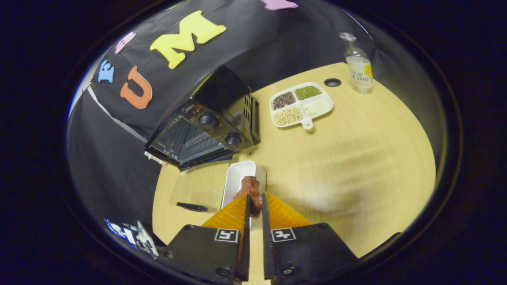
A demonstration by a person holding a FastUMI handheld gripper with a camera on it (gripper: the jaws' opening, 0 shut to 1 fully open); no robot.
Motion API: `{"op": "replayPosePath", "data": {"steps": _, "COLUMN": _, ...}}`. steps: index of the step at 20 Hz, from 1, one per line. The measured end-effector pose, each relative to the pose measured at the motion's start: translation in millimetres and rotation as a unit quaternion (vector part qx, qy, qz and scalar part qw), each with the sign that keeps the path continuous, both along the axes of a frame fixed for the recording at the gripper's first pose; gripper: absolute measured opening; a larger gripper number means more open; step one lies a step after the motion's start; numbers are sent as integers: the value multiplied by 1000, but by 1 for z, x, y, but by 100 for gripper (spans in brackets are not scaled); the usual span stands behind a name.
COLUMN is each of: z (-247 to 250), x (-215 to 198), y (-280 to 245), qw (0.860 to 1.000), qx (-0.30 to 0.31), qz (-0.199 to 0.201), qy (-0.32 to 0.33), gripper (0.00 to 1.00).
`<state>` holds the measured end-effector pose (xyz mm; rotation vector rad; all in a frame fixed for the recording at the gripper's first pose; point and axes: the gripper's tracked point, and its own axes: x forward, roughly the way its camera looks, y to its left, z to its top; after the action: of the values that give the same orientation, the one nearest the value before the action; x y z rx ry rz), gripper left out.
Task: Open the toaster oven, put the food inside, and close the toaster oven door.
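Meat piece (251,190): small, looks soft, irregular, maybe greasy, so grip mid-body, light squeeze. Tool (255,206) fingers clamped on its near end, above the white tray (237,178) on the bench (356,166). Toaster oven (206,126) beyond, door looks down.

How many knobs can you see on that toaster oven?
2, both on the toaster oven's control panel beside its glass door: one knob farther from the claw, one knob nearer. Others may be hidden.
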<state>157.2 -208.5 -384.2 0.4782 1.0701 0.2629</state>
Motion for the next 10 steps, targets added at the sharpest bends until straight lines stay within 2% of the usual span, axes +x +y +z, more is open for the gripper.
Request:
{"op": "replayPosePath", "data": {"steps": 1, "z": 3, "x": -4, "y": 3, "qw": 1000, "qx": -3, "qz": 5, "qy": -3, "gripper": 12}}
{"op": "replayPosePath", "data": {"steps": 3, "z": 20, "x": -15, "y": 7, "qw": 999, "qx": -34, "qz": 21, "qy": -20, "gripper": 10}}
{"op": "replayPosePath", "data": {"steps": 6, "z": 44, "x": -24, "y": 17, "qw": 991, "qx": -98, "qz": 55, "qy": -68, "gripper": 9}}
{"op": "replayPosePath", "data": {"steps": 10, "z": 82, "x": -36, "y": 48, "qw": 976, "qx": -147, "qz": 88, "qy": -132, "gripper": 9}}
